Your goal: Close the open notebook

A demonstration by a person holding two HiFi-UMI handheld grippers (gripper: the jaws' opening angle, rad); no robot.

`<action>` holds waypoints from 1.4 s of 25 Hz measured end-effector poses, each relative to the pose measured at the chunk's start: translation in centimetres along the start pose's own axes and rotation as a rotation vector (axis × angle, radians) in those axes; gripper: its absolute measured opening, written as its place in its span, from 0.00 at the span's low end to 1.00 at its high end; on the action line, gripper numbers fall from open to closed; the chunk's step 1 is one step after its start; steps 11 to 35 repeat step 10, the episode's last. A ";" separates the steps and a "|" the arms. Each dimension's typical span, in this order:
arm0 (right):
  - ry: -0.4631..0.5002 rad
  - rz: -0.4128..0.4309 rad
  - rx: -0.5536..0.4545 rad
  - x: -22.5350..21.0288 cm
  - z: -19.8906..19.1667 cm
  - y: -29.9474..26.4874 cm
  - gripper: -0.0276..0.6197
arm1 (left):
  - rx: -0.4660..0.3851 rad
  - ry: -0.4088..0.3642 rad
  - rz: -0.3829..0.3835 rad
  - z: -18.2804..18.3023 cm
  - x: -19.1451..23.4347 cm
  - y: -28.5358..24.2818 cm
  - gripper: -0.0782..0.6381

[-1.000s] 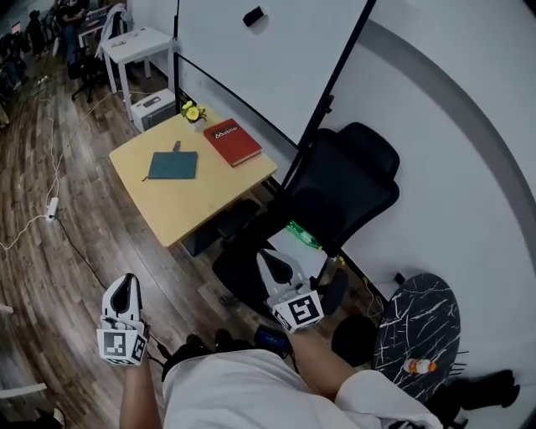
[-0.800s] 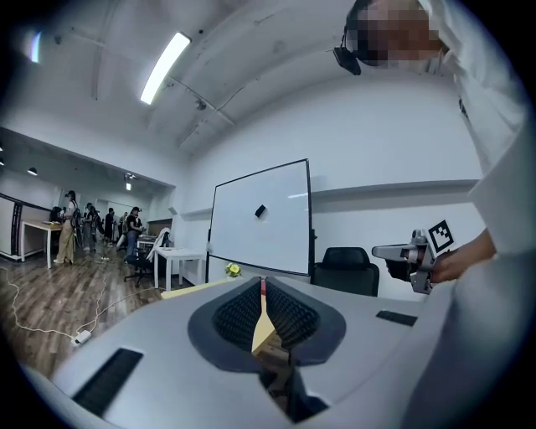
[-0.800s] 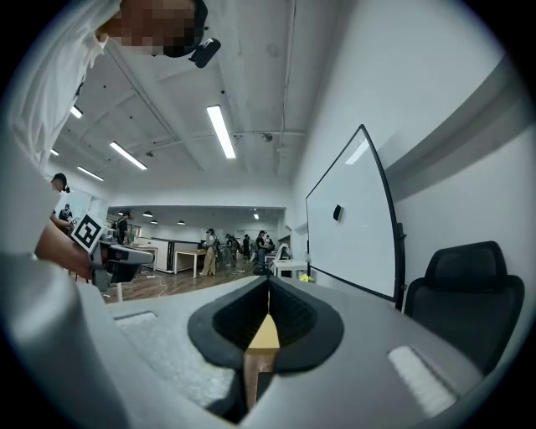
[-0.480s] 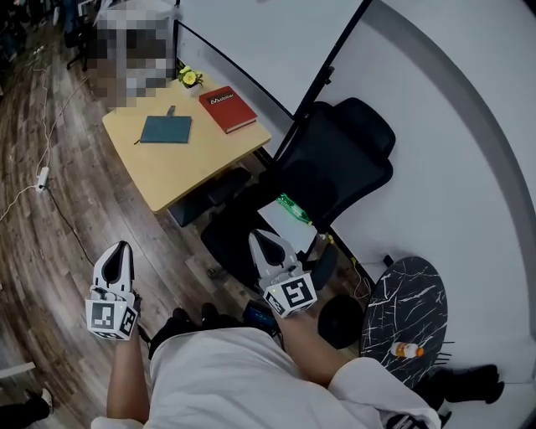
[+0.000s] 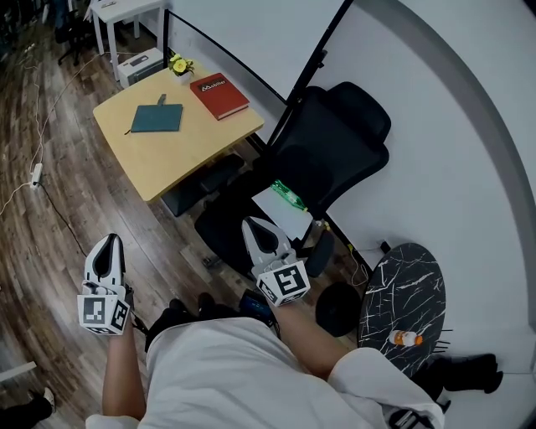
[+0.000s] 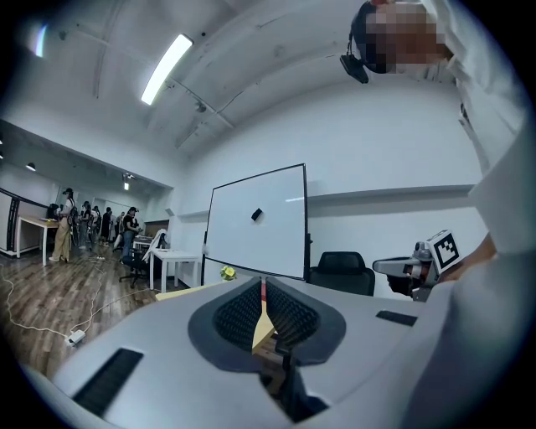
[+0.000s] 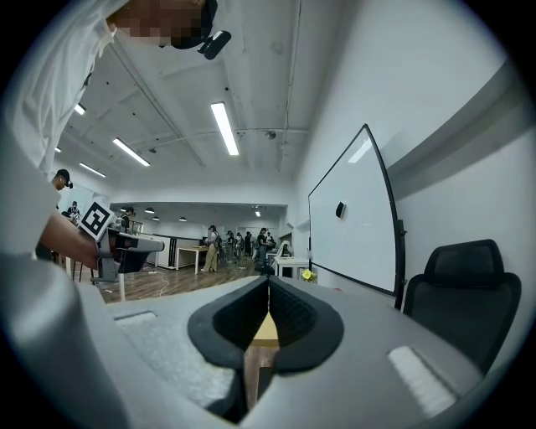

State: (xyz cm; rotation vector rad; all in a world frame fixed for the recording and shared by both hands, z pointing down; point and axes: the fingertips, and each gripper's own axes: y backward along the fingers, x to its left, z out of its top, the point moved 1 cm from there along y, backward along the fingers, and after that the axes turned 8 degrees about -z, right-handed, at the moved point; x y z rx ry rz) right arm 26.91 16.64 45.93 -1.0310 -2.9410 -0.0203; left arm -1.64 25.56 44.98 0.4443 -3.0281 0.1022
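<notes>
Now, left gripper (image 5: 107,241): jaws pressed together, nothing between them.
Right gripper (image 5: 251,226): jaws likewise together, empty; black chair (image 5: 335,142) just ahead of it.
Teal notebook (image 5: 155,118): flat on the wooden table (image 5: 167,163), well ahead of both grippers; cover looks closed.
Red book (image 5: 219,95): on the table beside the teal notebook, not touching it.
Yellow object (image 5: 178,64): at the table's far corner; too small to identify.

notebook (image 5: 156,118) details too small, white table (image 5: 118,8) cropped
</notes>
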 end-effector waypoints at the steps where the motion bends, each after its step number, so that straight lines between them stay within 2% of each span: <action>1: 0.004 0.001 0.000 0.0 0.0 -0.1 0.05 | 0.002 -0.003 -0.004 0.1 -0.1 -0.1 0.14; 35: 0.010 0.019 0.011 0.0 -0.5 -0.5 0.05 | 0.008 0.000 -0.016 0.0 -0.6 0.1 0.14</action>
